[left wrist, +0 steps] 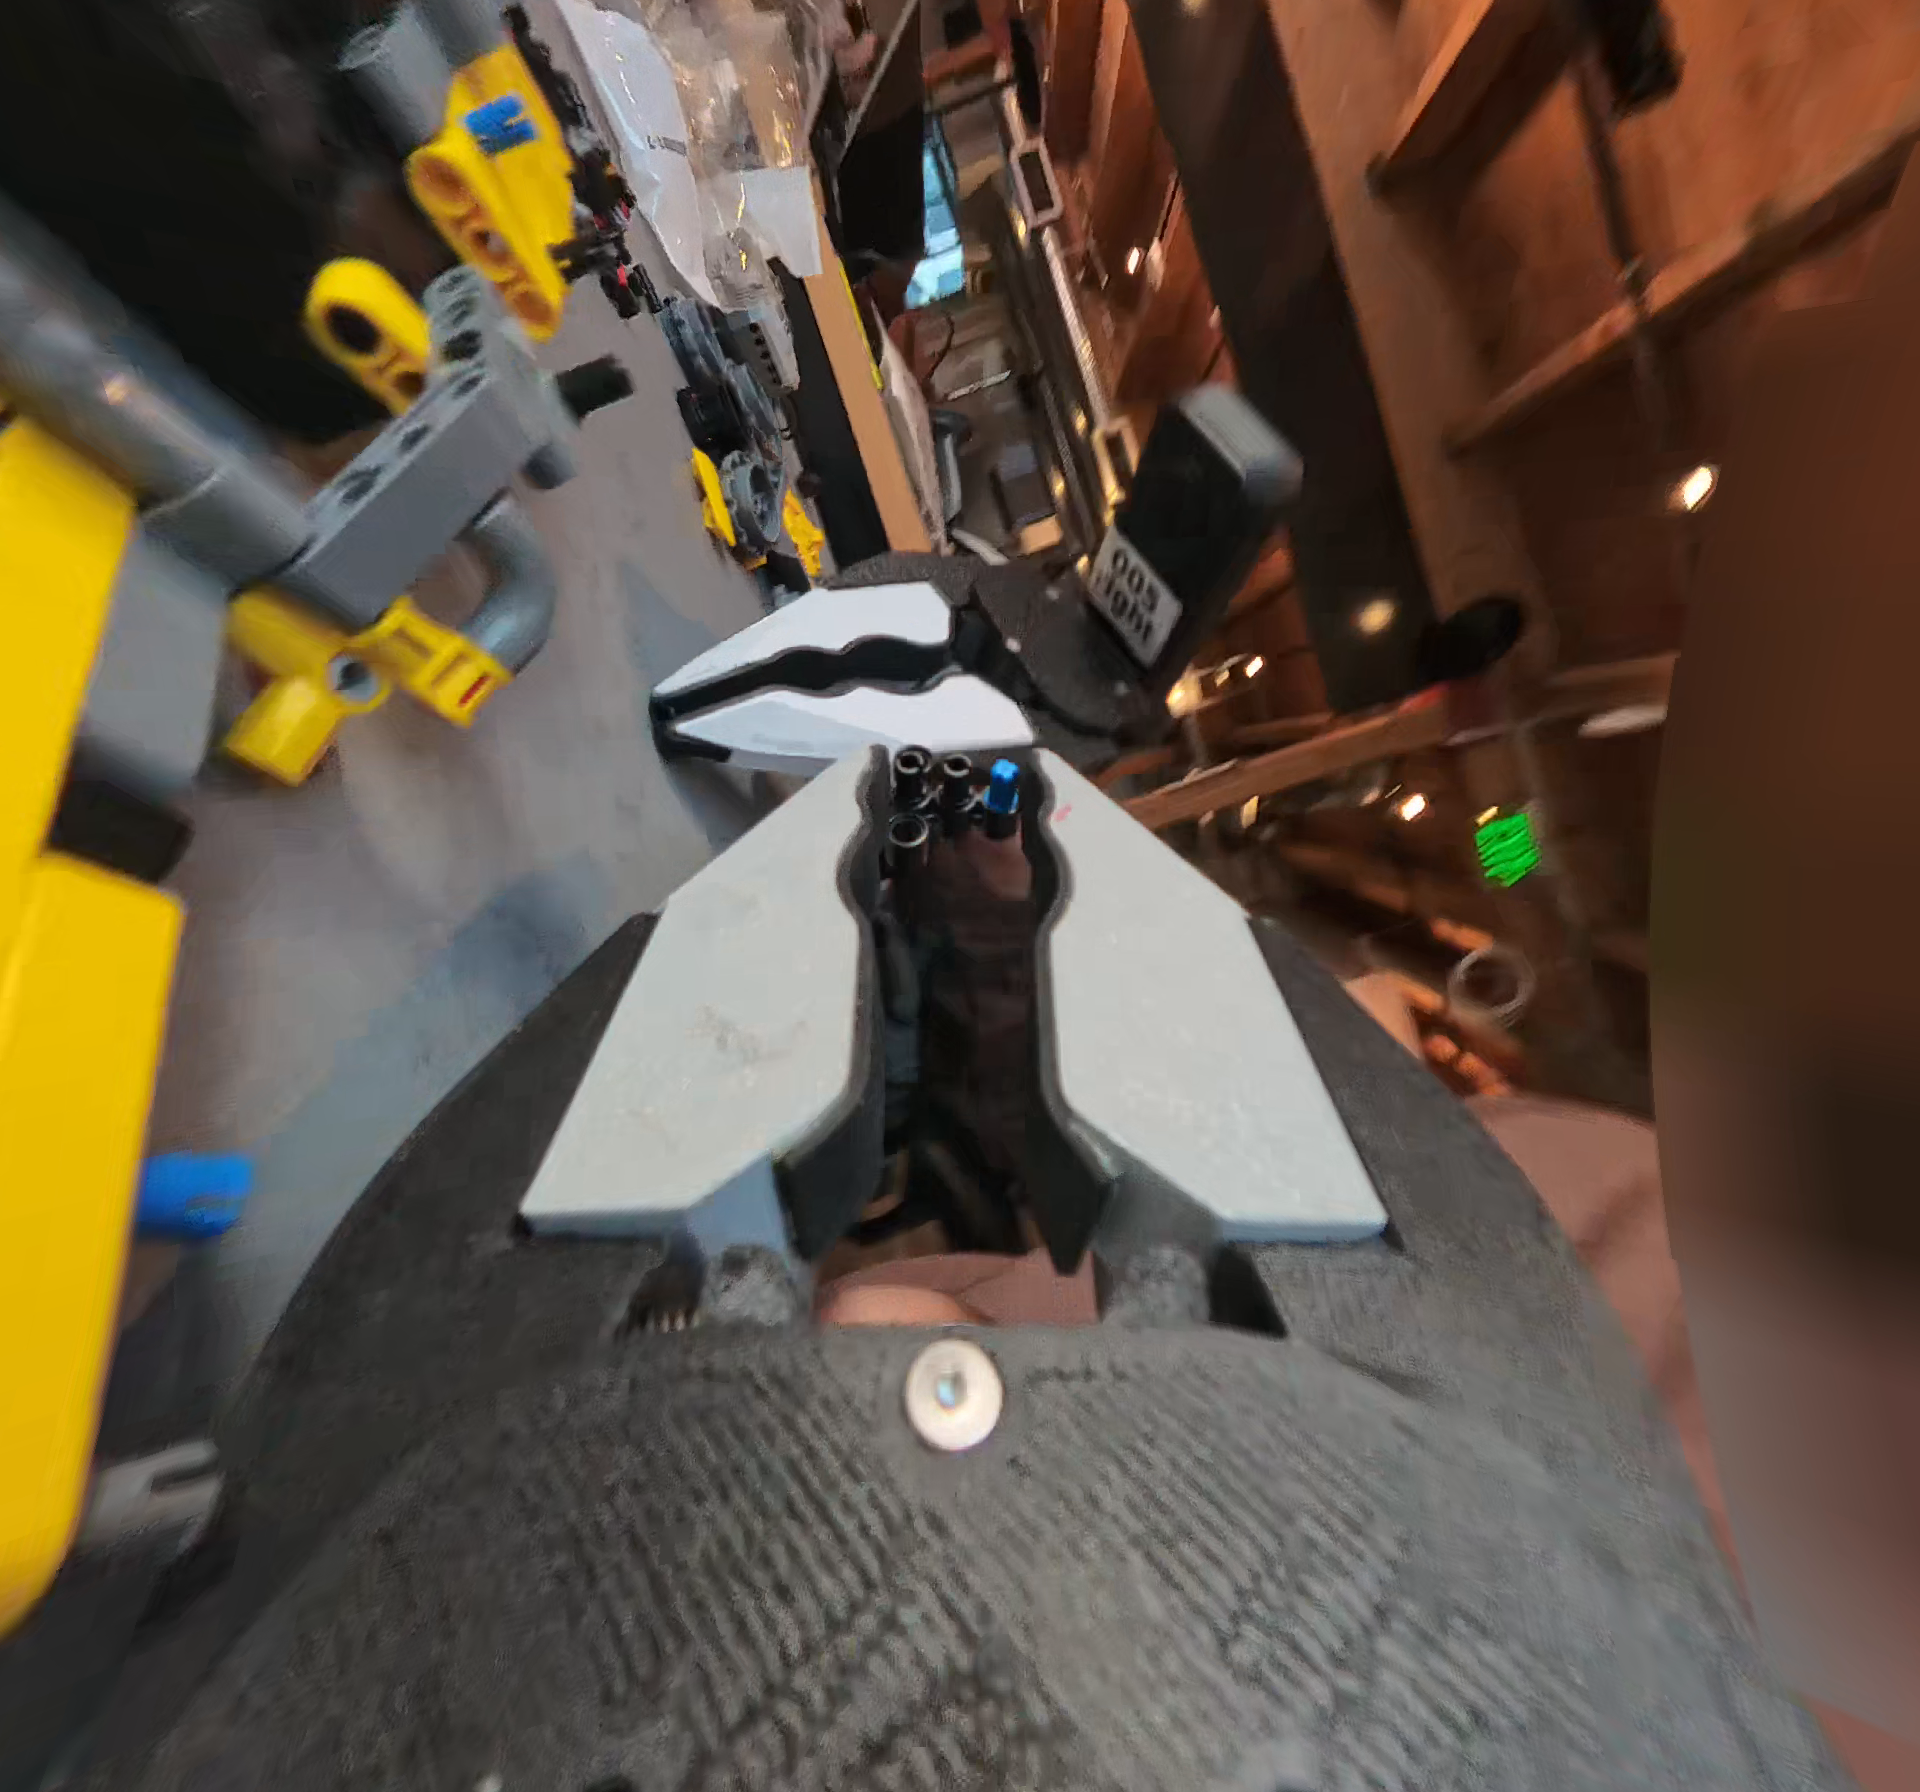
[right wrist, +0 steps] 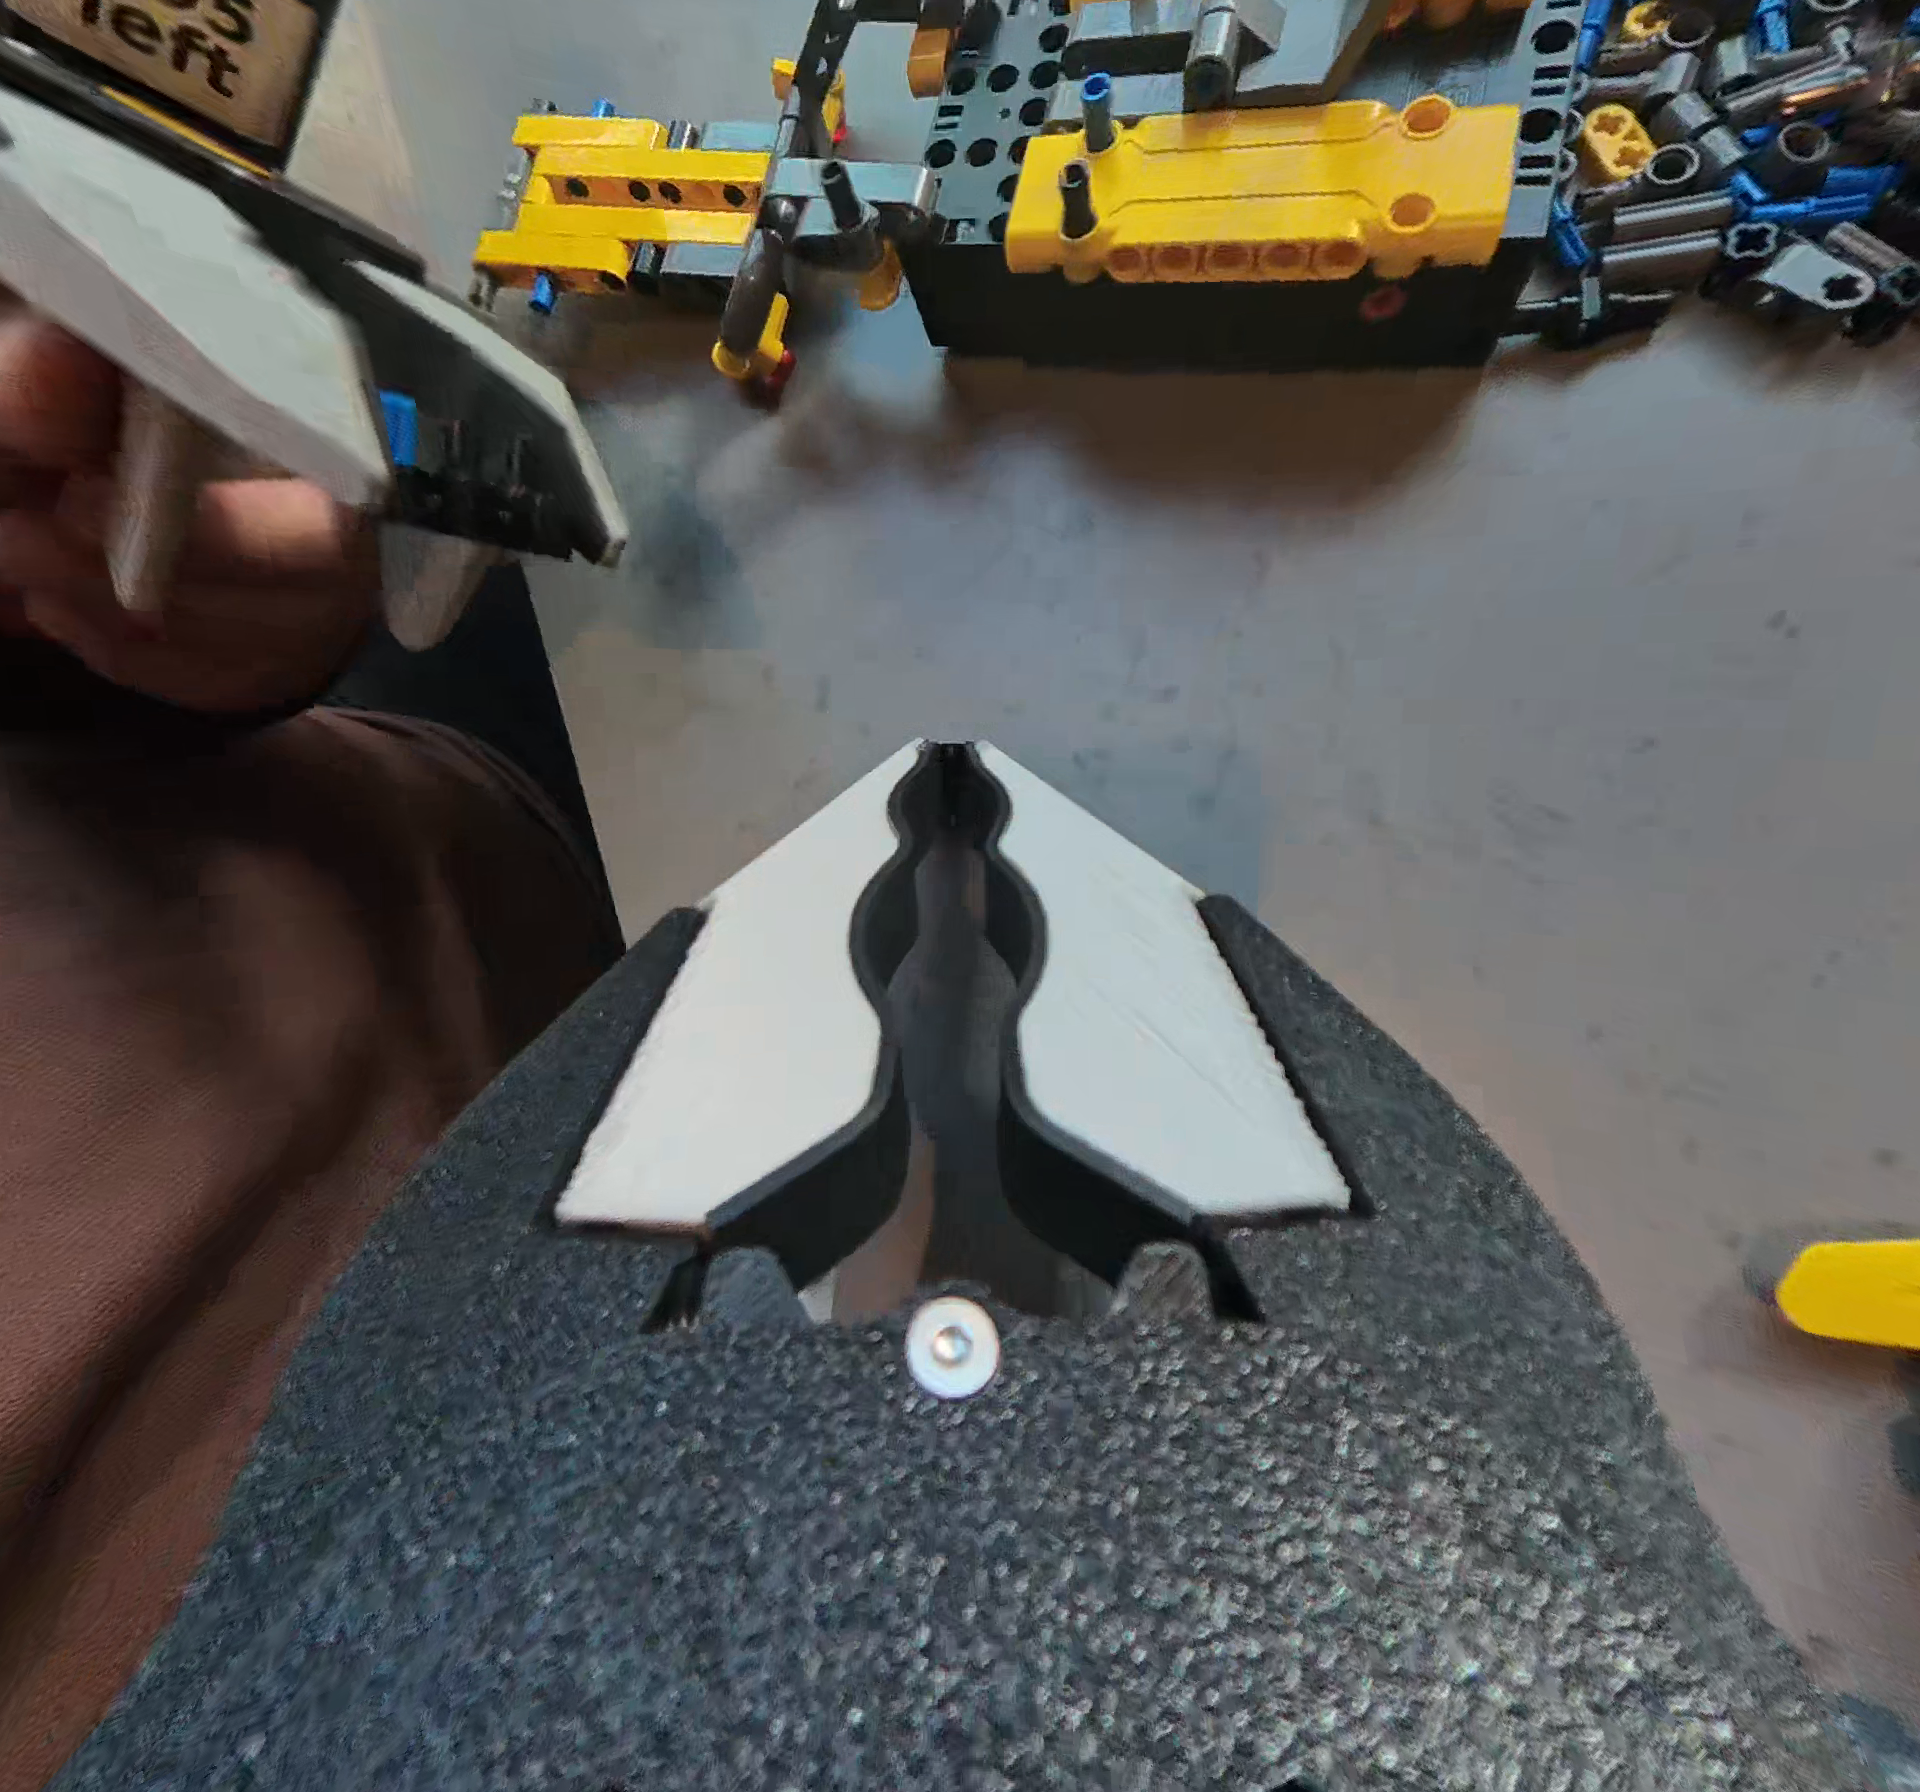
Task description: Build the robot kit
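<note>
My left gripper (left wrist: 951, 768) is shut on a small black connector piece (left wrist: 914, 802) with a blue pin (left wrist: 1003, 786) in it, held in the air beside the table. It also shows in the right wrist view (right wrist: 499, 521), held by a hand, with the black piece (right wrist: 457, 475) and blue pin (right wrist: 398, 428) between its jaws. My right gripper (right wrist: 948, 750) is shut over the bare grey table (right wrist: 1247, 651), and I see nothing in it. In the left wrist view its tips (left wrist: 665, 716) sit just ahead and left of the left gripper.
A yellow, grey and black brick-beam model (right wrist: 1226, 173) stands at the table's far side and shows blurred in the left wrist view (left wrist: 416, 495). Loose black, grey and blue parts (right wrist: 1745, 142) are piled to its right. A yellow piece (right wrist: 1849, 1290) lies at the right edge. Plastic bags (left wrist: 707, 132) lie farther off. Left tips to right tips: about 8 cm.
</note>
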Demonstrator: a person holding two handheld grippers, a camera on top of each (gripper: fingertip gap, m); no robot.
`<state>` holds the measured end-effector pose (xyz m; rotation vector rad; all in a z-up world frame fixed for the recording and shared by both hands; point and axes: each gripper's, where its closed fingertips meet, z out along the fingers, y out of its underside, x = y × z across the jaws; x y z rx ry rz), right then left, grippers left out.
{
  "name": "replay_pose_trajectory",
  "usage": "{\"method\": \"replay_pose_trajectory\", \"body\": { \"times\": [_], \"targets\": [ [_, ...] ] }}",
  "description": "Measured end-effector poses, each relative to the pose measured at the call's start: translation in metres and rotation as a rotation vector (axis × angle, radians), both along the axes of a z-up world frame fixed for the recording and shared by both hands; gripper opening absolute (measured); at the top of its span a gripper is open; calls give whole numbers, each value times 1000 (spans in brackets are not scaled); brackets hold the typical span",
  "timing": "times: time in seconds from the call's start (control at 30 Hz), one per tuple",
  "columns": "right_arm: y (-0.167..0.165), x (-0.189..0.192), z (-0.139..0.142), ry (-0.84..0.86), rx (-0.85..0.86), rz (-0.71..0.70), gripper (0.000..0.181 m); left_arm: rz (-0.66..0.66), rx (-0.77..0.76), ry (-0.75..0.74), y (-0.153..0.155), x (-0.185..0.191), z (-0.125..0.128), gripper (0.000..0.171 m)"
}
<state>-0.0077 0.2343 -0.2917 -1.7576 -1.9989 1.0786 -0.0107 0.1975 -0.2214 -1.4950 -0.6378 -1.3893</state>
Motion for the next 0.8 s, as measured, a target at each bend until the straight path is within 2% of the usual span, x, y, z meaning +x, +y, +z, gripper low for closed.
{"method": "replay_pose_trajectory", "body": {
  "times": [0.07,0.1,0.27,0.4,0.5,0.67,0.8],
  "targets": [
    [1,0,1,11,56,13,8,35,-13,-140,0,-7,-2,22],
    [1,1,3,21,76,21,12,53,-8,-151,0,-10,-1,22],
    [1,3,20,97,140,16,31,72,-33,-158,2,-11,-2,22],
    [-11,3,39,195,206,43,33,71,-25,-153,6,-8,2,22],
    [-4,3,32,178,259,21,30,77,-27,-124,8,-8,1,22],
    [-39,-1,60,365,184,101,32,110,2,-113,2,-10,5,22],
    [-67,-13,72,443,190,140,32,151,40,-190,-5,-16,11,22]
  ]
}}
